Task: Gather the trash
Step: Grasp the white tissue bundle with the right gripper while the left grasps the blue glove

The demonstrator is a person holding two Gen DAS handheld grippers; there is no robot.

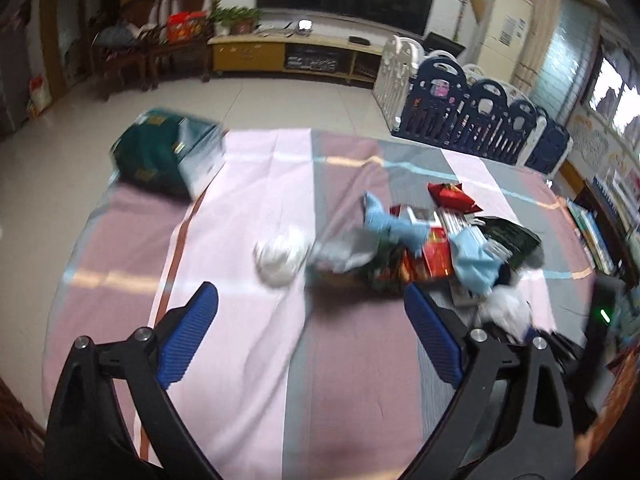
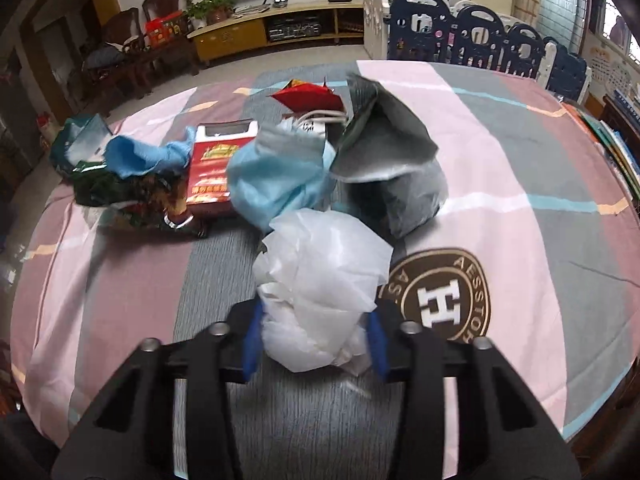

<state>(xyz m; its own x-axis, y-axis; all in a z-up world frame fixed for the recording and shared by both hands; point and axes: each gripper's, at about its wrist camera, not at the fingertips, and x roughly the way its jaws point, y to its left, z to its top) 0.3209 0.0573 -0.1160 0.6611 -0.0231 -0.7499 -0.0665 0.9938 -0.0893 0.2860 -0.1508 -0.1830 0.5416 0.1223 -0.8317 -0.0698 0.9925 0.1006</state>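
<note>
Early stage, going by the mess. Left gripper (image 1: pixel 312 320) is hovering wide open w/ nothing in it, above the striped cloth (image 1: pixel 240 208). A white wad (image 1: pixel 282 258) is lying just left of the trash pile (image 1: pixel 432 240). Right gripper (image 2: pixel 316 340) is pinching a white plastic bag (image 2: pixel 320 280), right in front of the pile. Wrappers, blue masks still uncollected.

We see the trash heaped on the table (image 2: pixel 520 184), toward its far side. The crumpled plastic bag (image 2: pixel 324 292) lies nearest us, between the right gripper's (image 2: pixel 316 344) fingers. Behind it sit a face mask (image 2: pixel 276 184) and a foil pouch (image 2: pixel 384 148); a carton (image 2: pixel 218 168) and snack wrappers (image 2: pixel 132 196) lie left. A box (image 1: pixel 168 156) rests at the far left edge.
</note>
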